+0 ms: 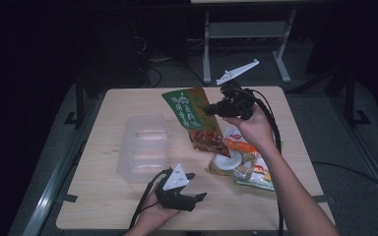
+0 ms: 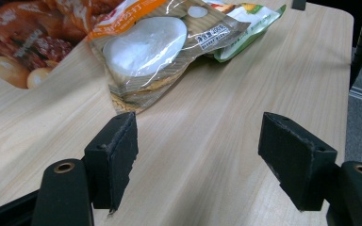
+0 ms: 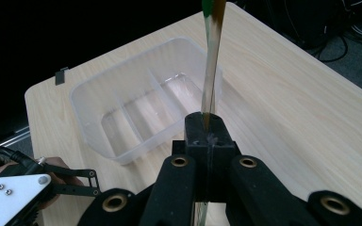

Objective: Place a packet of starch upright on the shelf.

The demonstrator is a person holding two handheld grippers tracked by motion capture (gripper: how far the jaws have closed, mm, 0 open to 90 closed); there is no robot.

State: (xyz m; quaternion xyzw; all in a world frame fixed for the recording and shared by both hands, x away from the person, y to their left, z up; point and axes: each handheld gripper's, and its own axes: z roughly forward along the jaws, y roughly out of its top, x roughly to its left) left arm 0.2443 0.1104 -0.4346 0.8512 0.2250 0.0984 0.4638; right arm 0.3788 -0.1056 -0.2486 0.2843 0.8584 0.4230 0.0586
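My right gripper (image 1: 207, 110) is shut on a green and brown snack bag (image 1: 193, 115), held in the air above the table's middle. In the right gripper view the bag (image 3: 211, 70) stands edge-on, pinched between the closed jaws of the gripper (image 3: 206, 123). A clear plastic container (image 1: 142, 145) with dividers sits on the table left of the bag, also seen below the bag as the container (image 3: 141, 103). My left gripper (image 1: 197, 187) rests open near the front edge; in its own view the gripper (image 2: 198, 146) has bare table between the pads.
A pile of snack packets (image 1: 241, 162) lies right of centre under my right forearm; the nearest one (image 2: 155, 47) holds a white round item. The wooden table (image 1: 103, 196) ends close to my left hand. Metal stand legs (image 1: 206, 54) rise beyond the far edge.
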